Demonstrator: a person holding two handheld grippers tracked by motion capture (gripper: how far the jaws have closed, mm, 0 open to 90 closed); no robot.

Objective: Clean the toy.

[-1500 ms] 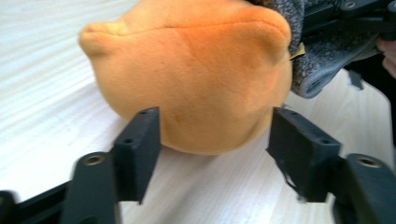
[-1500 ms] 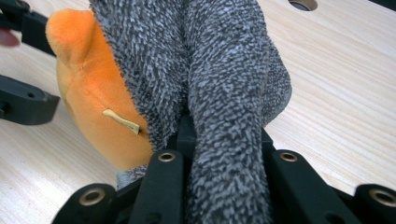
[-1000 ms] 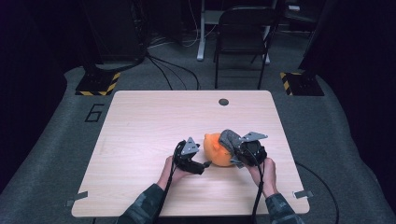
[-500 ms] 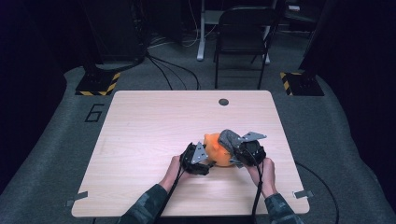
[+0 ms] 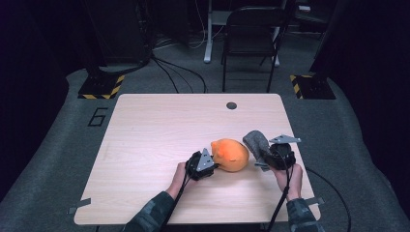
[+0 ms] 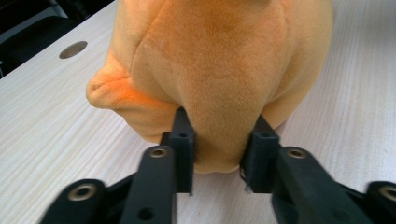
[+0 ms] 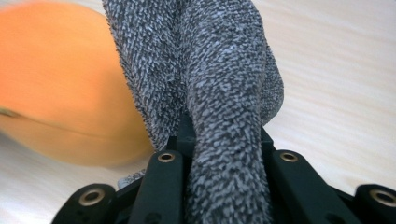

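An orange plush toy [image 5: 230, 154] lies on the wooden table [image 5: 159, 125], right of centre. My left gripper [image 5: 212, 162] is at its left end. In the left gripper view the jaws have just been closing, and the pads of the gripper [image 6: 219, 144] now pinch a fold of the plush toy [image 6: 210, 60]. To the right, my right gripper [image 5: 265, 154] is shut on a grey fuzzy cloth [image 5: 255, 141] held just clear of the toy. In the right gripper view the cloth [image 7: 205, 70] rises from the jaws of the gripper [image 7: 222, 135], with the plush toy [image 7: 60, 84] blurred behind.
A round cable hole [image 5: 231, 105] sits near the table's far edge. Behind the table stand a dark folding chair [image 5: 251, 29] and yellow-black striped floor bases [image 5: 101, 87], with cables on the floor. The person's forearms come in from the near edge.
The right gripper has pulled the grey cloth to the right, off the orange toy. The left gripper has moved right up against the toy and its jaws have closed on it.
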